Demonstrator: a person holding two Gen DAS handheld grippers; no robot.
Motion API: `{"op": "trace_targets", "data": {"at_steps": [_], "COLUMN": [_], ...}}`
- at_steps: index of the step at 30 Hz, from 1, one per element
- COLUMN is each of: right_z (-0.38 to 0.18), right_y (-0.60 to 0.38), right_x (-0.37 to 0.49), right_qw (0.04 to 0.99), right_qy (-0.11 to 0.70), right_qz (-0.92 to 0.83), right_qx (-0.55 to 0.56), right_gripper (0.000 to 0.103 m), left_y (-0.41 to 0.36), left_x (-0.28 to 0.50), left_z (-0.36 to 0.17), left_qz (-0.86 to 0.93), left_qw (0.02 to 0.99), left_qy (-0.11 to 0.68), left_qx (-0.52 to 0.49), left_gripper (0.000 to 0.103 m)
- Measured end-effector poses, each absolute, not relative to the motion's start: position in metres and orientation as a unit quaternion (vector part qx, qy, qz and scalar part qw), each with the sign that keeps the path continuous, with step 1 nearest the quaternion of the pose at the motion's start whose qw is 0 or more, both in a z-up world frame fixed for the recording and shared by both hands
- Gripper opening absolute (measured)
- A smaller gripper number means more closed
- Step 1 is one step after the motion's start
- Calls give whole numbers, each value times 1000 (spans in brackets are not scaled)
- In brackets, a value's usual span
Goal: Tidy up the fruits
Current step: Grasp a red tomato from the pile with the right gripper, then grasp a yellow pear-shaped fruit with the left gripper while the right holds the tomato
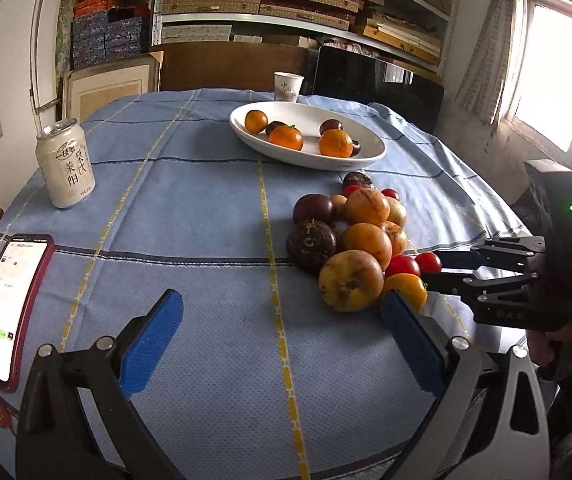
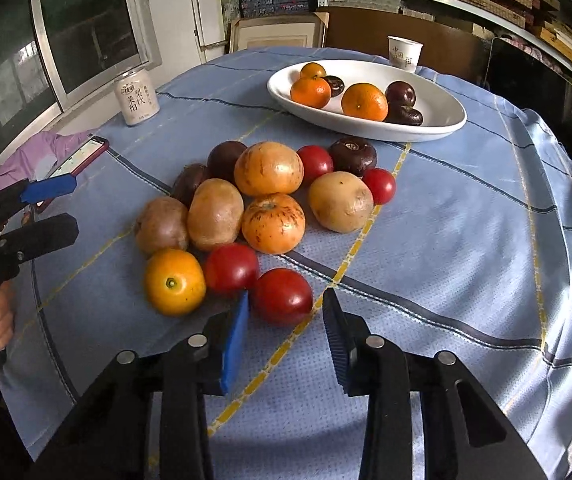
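Note:
A pile of mixed fruit (image 2: 262,196) lies on the blue checked tablecloth: orange, yellow-brown, dark purple and small red ones. A white oval bowl (image 2: 441,120) behind it holds three oranges and dark purple fruits. My right gripper (image 2: 286,308) is open, its fingers on either side of a red tomato (image 2: 284,294) at the pile's near edge, not closed on it. My left gripper (image 1: 282,312) is open and empty above bare cloth, left of the pile (image 1: 349,236). The right gripper also shows in the left wrist view (image 1: 431,270).
A white drink can (image 1: 66,164) stands at the left. A red-cased phone (image 1: 6,304) lies near the table's left edge. A paper cup (image 1: 287,86) stands behind the bowl (image 1: 369,156). Shelves of boxes and a window lie beyond the table.

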State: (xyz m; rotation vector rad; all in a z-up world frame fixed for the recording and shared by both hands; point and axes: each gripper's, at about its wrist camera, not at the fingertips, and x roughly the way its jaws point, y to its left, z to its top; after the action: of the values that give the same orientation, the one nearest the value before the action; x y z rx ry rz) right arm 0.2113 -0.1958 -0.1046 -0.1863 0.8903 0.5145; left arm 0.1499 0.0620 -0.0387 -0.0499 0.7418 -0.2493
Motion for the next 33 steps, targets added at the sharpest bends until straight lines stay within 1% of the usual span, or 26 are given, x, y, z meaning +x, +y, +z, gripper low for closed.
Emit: {"op": "trace_targets", "data": {"at_steps": [2, 3, 6, 9, 12, 13, 14, 15, 16, 17, 19, 24, 30, 33], "right_z": [-106, -107, -105, -97, -94, -93, -91, -90, -89, -87, -87, -86, -86, -86], "right_y": [-196, -197, -201, -220, -234, -239, -244, -247, -251, -253, -255, -254, -254, -255], "right_x": [214, 215, 216, 213, 210, 209, 208, 208, 207, 206, 206, 203, 203, 202], "right_qw": [864, 863, 867, 879, 889, 891, 895, 897, 900, 902, 904, 905, 904, 904], "right_qy": [428, 429, 425, 405, 388, 382, 376, 371, 364, 359, 355, 347, 344, 344], "right_qz": [251, 256, 253, 250, 243, 241, 237, 234, 232, 231, 231, 238, 246, 247], "right_qx": [-85, -78, -64, -9, 23, 34, 44, 50, 58, 63, 66, 63, 67, 68], "right_gripper": [35, 31, 31, 31, 31, 31, 31, 31, 31, 31, 31, 31, 31, 31], "left_y": [62, 62, 61, 61, 58, 56, 52, 49, 45, 39, 31, 17, 20, 26], "left_x": [151, 152, 156, 164, 174, 178, 181, 185, 187, 191, 192, 197, 204, 208], "left_z": [-40, -40, -44, -46, -47, -46, -47, -47, -47, -49, -50, -53, -58, -63], "left_qz": [-122, -123, -129, -150, -158, -159, -160, -162, -162, -158, -163, -165, -149, -152], "left_qw": [923, 922, 916, 906, 899, 898, 895, 893, 891, 889, 886, 879, 873, 865], "left_qy": [364, 366, 378, 392, 400, 402, 406, 410, 415, 422, 428, 443, 456, 467], "left_qx": [-25, -26, -34, -58, -80, -86, -90, -88, -85, -77, -72, -67, -82, -106], "left_gripper": [98, 98, 98, 98, 98, 95, 86, 82, 74, 69, 62, 61, 60, 61]}}
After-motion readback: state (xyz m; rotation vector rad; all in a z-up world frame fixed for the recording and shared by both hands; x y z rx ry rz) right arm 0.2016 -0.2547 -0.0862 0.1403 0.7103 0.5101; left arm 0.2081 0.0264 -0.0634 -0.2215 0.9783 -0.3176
